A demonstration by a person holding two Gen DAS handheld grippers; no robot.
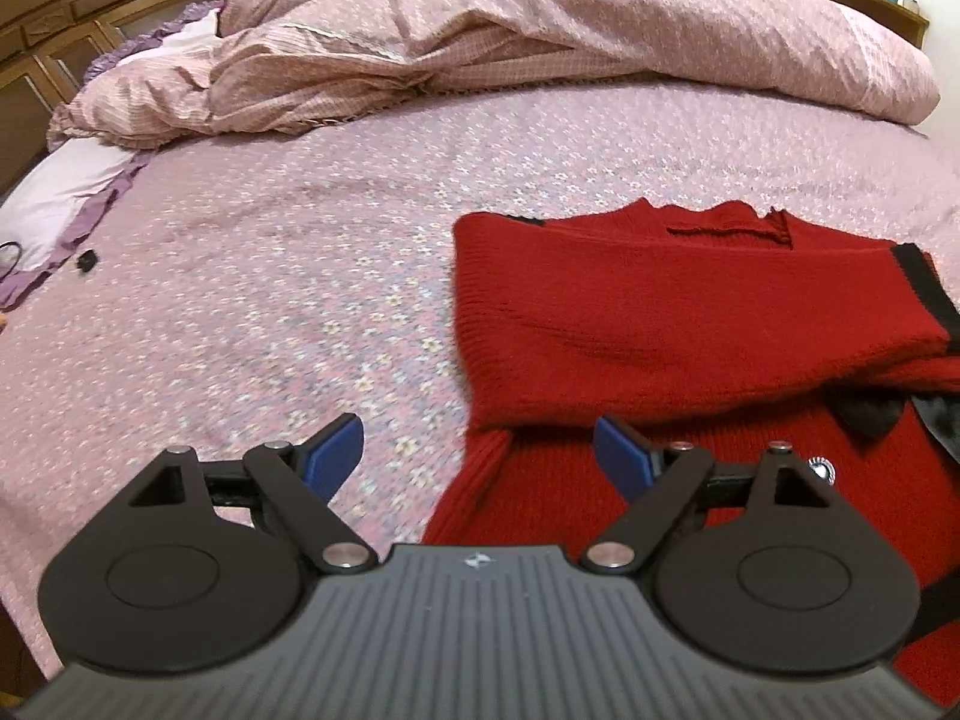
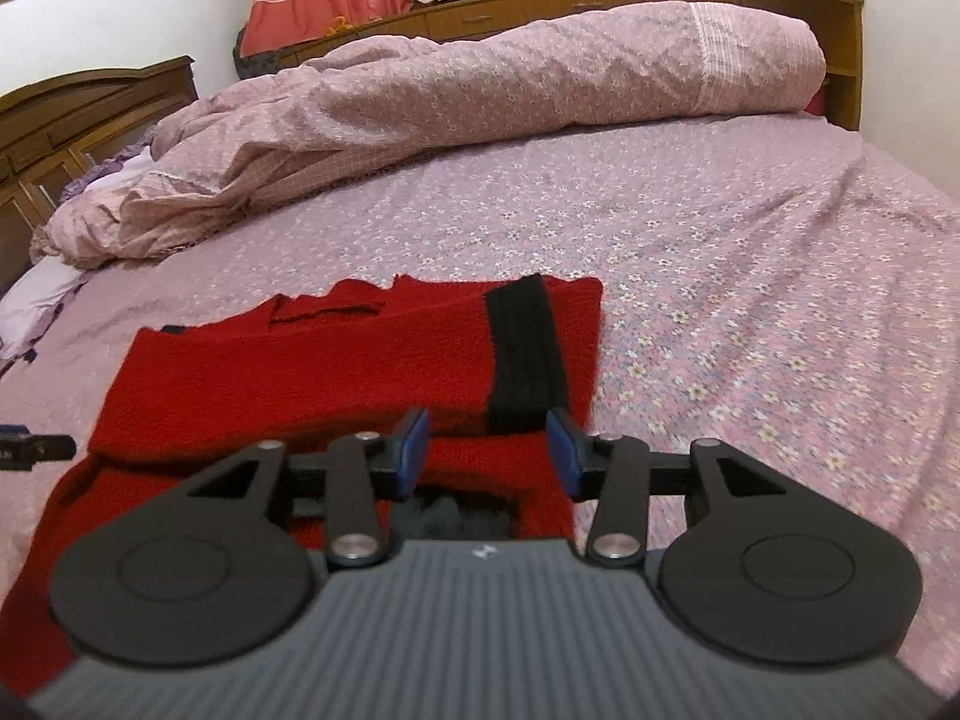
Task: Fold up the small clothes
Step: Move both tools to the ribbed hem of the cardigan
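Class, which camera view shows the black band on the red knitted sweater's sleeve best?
The right wrist view: the black band lies whole and central on the red knitted sweater, just ahead of the open right tool. The left wrist view shows only a narrow strip of it at the right edge.

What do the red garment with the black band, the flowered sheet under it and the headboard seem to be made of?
Red sweater with black band: looks like knitted wool or acrylic yarn, ribbed and fuzzy, matte. Pink flowered bed sheet: thin woven cloth, probably cotton, matte, creasing softly. Brown panelled headboard: wood or wood veneer, with a slight varnished sheen.
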